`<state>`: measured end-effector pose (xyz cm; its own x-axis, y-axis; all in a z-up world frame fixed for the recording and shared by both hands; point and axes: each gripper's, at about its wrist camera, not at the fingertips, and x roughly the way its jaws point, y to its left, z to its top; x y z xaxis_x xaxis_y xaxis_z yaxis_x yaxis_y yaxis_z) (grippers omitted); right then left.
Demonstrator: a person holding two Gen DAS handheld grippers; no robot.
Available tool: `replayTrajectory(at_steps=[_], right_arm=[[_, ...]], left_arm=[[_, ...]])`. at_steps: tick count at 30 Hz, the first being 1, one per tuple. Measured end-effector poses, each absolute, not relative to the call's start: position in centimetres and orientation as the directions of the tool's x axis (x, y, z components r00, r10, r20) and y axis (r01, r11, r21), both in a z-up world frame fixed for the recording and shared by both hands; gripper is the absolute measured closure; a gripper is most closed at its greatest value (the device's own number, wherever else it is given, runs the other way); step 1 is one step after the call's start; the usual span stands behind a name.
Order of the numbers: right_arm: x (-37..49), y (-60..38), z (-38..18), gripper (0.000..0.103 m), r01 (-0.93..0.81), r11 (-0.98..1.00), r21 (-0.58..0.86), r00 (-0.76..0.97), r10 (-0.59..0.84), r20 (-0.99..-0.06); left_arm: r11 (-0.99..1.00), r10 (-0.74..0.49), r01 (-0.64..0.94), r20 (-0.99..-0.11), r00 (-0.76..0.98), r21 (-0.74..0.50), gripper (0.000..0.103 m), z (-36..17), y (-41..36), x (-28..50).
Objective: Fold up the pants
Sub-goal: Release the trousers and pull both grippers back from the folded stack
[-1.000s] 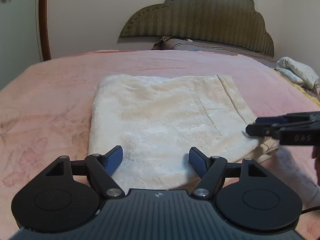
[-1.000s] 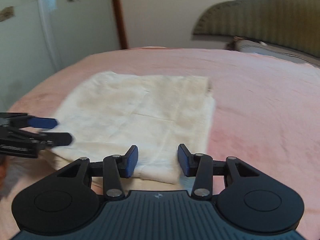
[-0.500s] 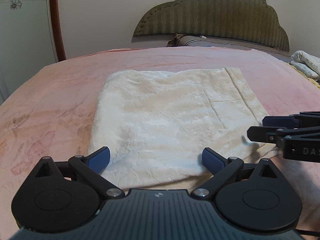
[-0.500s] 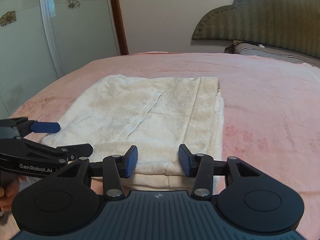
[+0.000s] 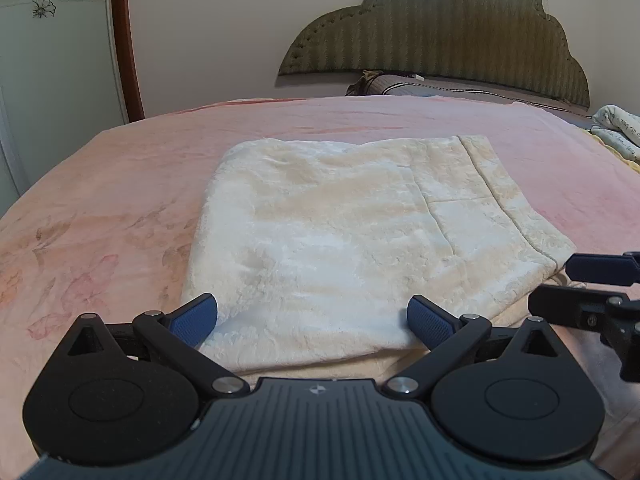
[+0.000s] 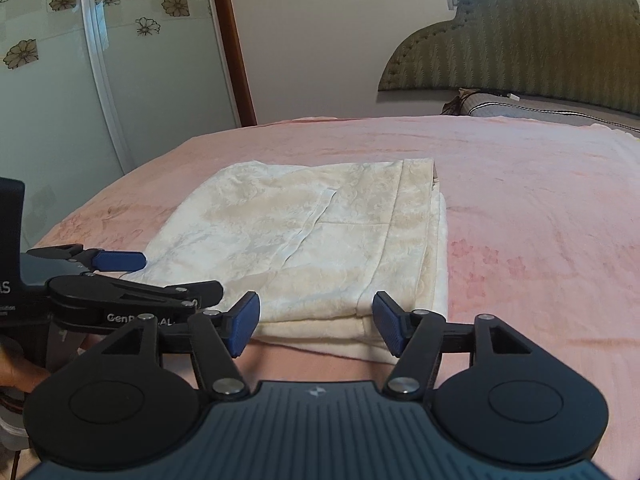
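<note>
Cream fleece pants (image 5: 352,240) lie folded into a flat rectangle on the pink bed; they also show in the right wrist view (image 6: 320,248). My left gripper (image 5: 312,318) is open, its blue pads at the near edge of the fold, holding nothing. My right gripper (image 6: 316,322) is open, just short of the near right corner of the pants, holding nothing. The right gripper shows at the right edge of the left wrist view (image 5: 592,284). The left gripper shows at the left of the right wrist view (image 6: 160,276).
The pink blanket (image 5: 120,208) covers the bed all round the pants. A green padded headboard (image 5: 448,36) and a pillow (image 5: 432,88) stand at the far end. Folded bedding (image 5: 616,128) lies at the far right. A glass sliding door (image 6: 100,80) stands left.
Both grippers have opened wider and drawn back from the pants' near edge. The pants lie flat and still.
</note>
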<state>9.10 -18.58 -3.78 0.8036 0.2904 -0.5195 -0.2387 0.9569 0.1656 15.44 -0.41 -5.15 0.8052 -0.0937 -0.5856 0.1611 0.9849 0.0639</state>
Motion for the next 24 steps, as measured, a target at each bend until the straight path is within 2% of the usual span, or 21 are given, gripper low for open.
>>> replayTrajectory(at_steps=[6,11,15,19,21,24], right_arm=[[8.5,-18.2,-4.3,0.041,-0.249,0.951,0.182,0.793,0.308,-0.526],[7.8,-18.5,-4.2,0.041,-0.222,0.961,0.163,0.820,0.274,-0.503],[7.9,-19.9,-3.6,0.041,-0.155,0.974,0.164,0.858,0.215,-0.466],[9.3,-19.7,-4.0,0.041,-0.170,0.979,0.113,0.850,0.203,-0.486],[10.5,-19.3,-5.3,0.040,-0.126,0.992,0.032,0.817,0.122,-0.564],[9.9,-19.9,-5.5,0.038,-0.080,0.993,0.082,0.824,0.113,-0.555]], left_arm=[[0.986,-0.100,0.160,-0.584,0.805,0.051,0.000,-4.7,-0.1,14.9],[0.991,-0.133,0.124,-0.536,0.833,-0.053,0.001,-3.4,1.9,13.2],[0.988,-0.156,0.119,-0.555,0.817,-0.103,0.001,-3.2,2.6,13.2],[0.991,-0.129,0.116,-0.575,0.808,-0.059,0.001,-3.7,1.9,13.1],[0.991,-0.122,0.127,-0.575,0.809,-0.032,0.001,-3.9,1.5,12.8],[0.993,-0.103,0.121,-0.578,0.810,-0.008,0.001,-4.2,1.3,12.7]])
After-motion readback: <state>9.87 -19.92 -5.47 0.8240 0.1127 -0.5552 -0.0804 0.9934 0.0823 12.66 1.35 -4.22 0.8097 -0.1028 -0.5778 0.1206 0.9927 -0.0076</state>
